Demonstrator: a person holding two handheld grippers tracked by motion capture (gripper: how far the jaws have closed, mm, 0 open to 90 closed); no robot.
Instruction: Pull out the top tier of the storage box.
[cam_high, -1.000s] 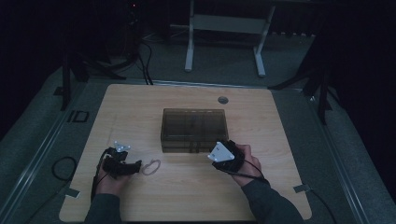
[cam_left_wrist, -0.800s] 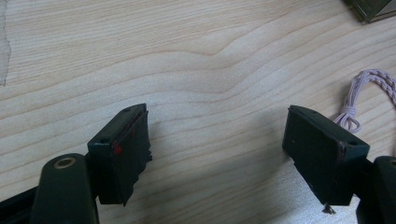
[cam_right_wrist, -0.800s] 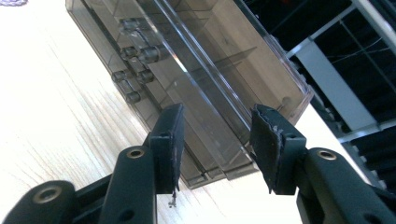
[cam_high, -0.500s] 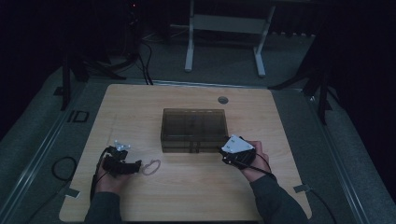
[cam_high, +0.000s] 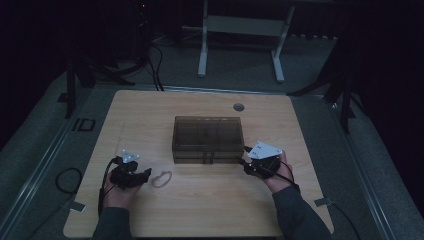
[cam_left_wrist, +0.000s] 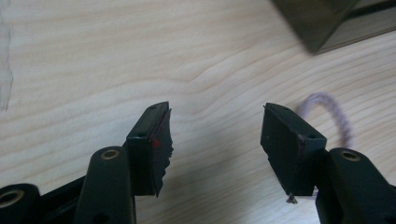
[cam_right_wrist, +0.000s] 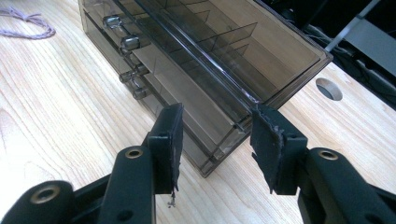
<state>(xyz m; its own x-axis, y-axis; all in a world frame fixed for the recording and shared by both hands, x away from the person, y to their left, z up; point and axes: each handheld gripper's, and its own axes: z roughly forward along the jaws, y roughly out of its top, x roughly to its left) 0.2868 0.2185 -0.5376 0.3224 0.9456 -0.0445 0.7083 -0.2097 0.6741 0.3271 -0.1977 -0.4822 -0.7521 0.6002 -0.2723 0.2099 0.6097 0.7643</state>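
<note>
A smoky see-through drawer box (cam_high: 207, 139) sits mid-table, two small drawers w/ clear knobs (cam_right_wrist: 130, 43) on its near face, divided tray on top. Its near right corner is framed by the right gripper (cam_right_wrist: 215, 140) in the right gripper view — jaws parted either side of that corner, pads not seen pressing on it, so nothing is gripped. In the high view the right gripper (cam_high: 248, 160) is held just beside the box's right front corner. A loop of pale purple string (cam_high: 161, 178) lies on the table (cam_high: 150, 115) left of the box. The left gripper (cam_high: 145, 175) is held just beside it; its jaws have just been closing but are seen apart over bare wood, w/ the string (cam_left_wrist: 329, 112) beyond the right-hand pad — nothing between them. A round cable hole (cam_high: 239, 107) is seen behind the box.
</note>
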